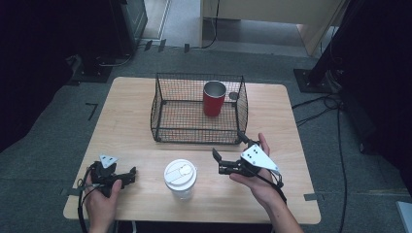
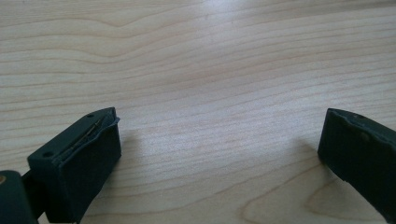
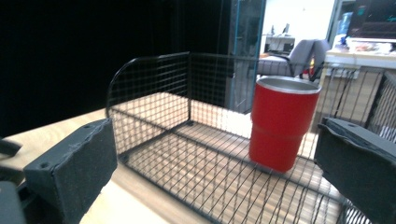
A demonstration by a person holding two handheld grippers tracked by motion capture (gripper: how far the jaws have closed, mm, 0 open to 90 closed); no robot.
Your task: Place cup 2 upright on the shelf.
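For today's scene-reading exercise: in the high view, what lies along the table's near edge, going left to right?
Left gripper → white lidded cup → right gripper.

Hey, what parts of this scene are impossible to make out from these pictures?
- White-lidded cup: contents hidden by its lid, high view.
- Red tumbler: inside hidden by its wall, right gripper view.
- Small grey object behind the basket: too small, veiled by mesh.
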